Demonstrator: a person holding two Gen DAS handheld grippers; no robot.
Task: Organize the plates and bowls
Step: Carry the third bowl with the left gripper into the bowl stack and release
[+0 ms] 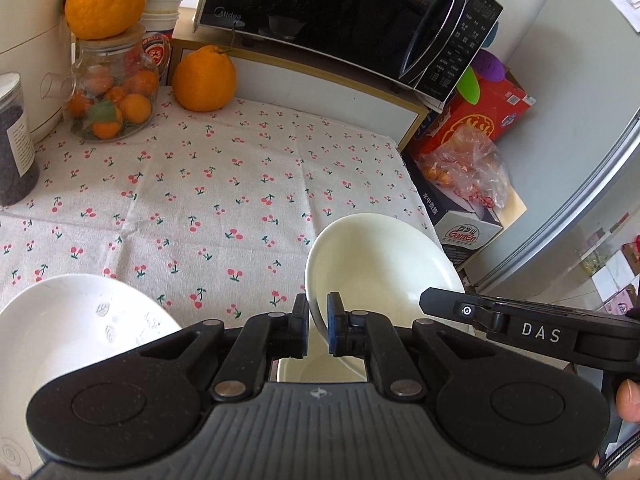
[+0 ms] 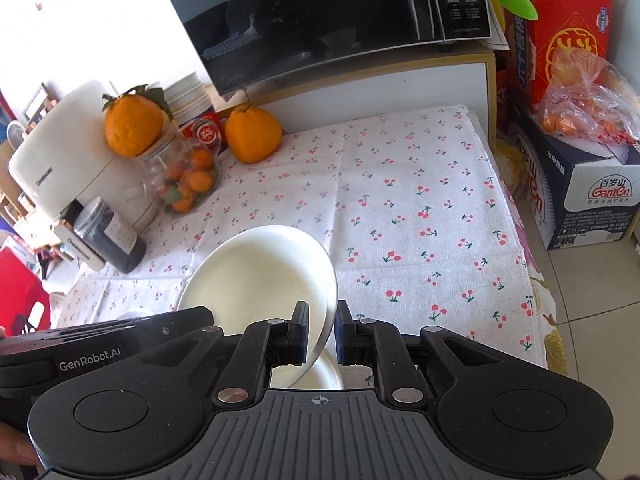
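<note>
Plate (image 1: 384, 256) rim between both grippers' pads

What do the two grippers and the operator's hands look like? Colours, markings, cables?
Both grippers are matte black: ribbed grey top plate with a crosshair mark, two round hubs, linkage arms with silver pins. Left gripper and right gripper have blue pads on black fingers. Seen from the other camera, the right one's side reads "DAS", the left's "GenRobot.AI". Only bare fingertips show; no sleeves. No cable is clearly identifiable.
</note>
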